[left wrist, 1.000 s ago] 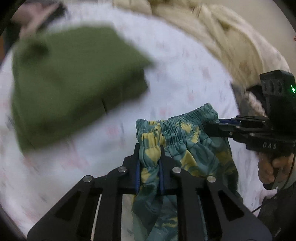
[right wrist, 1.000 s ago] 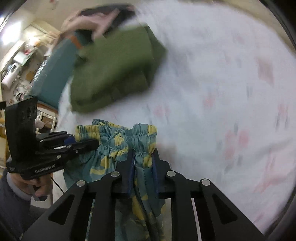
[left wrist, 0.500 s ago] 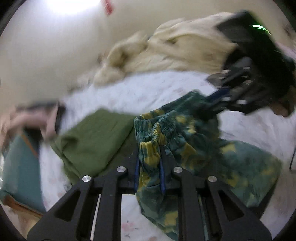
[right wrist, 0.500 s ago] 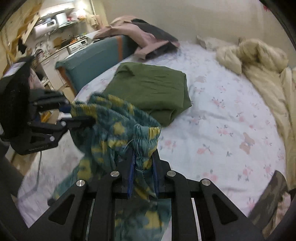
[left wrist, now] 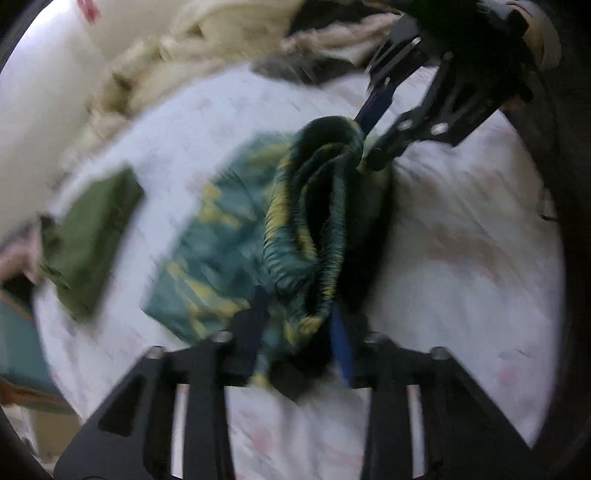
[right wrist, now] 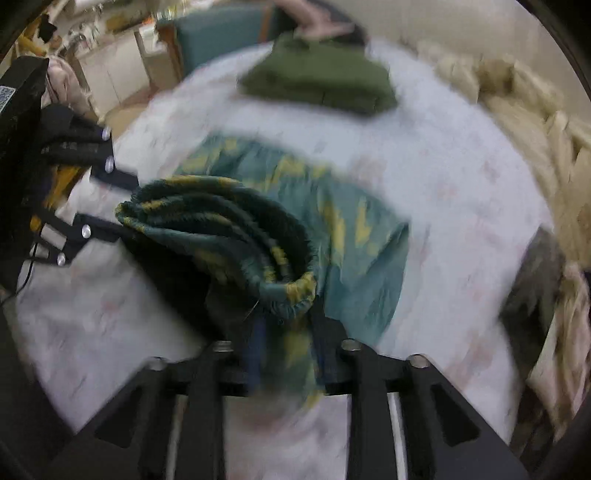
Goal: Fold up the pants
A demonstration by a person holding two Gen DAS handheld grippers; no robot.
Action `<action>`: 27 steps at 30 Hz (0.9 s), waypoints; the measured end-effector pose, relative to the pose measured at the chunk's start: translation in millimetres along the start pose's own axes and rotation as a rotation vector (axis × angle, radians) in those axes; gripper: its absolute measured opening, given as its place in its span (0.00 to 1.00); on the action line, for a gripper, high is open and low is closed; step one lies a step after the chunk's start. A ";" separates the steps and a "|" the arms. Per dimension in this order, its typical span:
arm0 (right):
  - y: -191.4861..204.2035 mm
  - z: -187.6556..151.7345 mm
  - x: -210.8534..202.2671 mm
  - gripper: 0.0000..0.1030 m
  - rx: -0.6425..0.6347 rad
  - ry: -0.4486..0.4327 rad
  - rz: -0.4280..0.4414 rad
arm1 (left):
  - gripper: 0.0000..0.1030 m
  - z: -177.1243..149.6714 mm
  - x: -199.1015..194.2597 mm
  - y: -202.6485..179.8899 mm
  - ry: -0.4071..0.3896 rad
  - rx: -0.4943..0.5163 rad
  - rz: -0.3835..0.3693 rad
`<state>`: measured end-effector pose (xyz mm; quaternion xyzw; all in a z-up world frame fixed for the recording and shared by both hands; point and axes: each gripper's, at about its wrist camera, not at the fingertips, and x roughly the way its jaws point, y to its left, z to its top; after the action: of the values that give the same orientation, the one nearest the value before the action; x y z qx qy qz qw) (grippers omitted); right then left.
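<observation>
The teal and yellow patterned pants (left wrist: 229, 251) hang between both grippers over the white floral bed sheet (left wrist: 461, 258). My left gripper (left wrist: 299, 332) is shut on one end of the elastic waistband (left wrist: 303, 229). My right gripper (right wrist: 284, 325) is shut on the other end of the waistband (right wrist: 229, 221). Each gripper shows in the other's view: the right one (left wrist: 373, 140) at the top, the left one (right wrist: 122, 206) at the left. The pant legs (right wrist: 351, 236) trail onto the sheet. Both views are blurred by motion.
A folded olive green garment (left wrist: 92, 240) lies on the sheet, also in the right wrist view (right wrist: 317, 81). A cream blanket (right wrist: 524, 110) is piled along the bed's far side. A teal chair (right wrist: 218, 33) stands beyond the bed. A dark cloth (right wrist: 532, 288) lies at the right.
Both grippers have swung so they face each other across the waistband and have dropped toward the sheet. The pant legs now spread on the bed. Both stay shut on the waistband.
</observation>
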<state>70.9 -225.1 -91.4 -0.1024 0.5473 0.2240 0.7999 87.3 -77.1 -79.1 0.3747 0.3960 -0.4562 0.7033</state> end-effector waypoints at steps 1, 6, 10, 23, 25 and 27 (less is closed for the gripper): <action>-2.9 -3.9 -1.6 0.40 0.020 0.024 0.003 | 0.37 -2.8 -3.5 4.2 0.021 -0.045 -0.067; -51.0 -8.2 -25.5 0.39 0.281 -0.002 -0.084 | 0.30 -0.5 -33.6 50.0 -0.060 -0.283 -0.166; -73.6 9.6 -28.0 0.36 0.437 -0.118 0.020 | 0.25 8.2 -27.2 90.2 -0.114 -0.638 -0.082; -49.8 12.2 18.5 0.34 0.419 0.014 0.107 | 0.30 -5.8 36.2 59.7 0.099 -0.882 -0.173; -73.6 16.2 2.5 0.38 0.519 -0.070 0.108 | 0.33 -9.0 18.4 84.2 0.006 -0.958 -0.150; -99.7 20.1 -0.9 0.61 0.615 -0.114 0.078 | 0.58 -13.7 9.4 107.9 -0.024 -0.998 0.025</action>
<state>134.2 -304.7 -91.1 0.1780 0.5469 0.0839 0.8137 188.2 -35.4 -75.2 -0.0081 0.5533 -0.2070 0.8068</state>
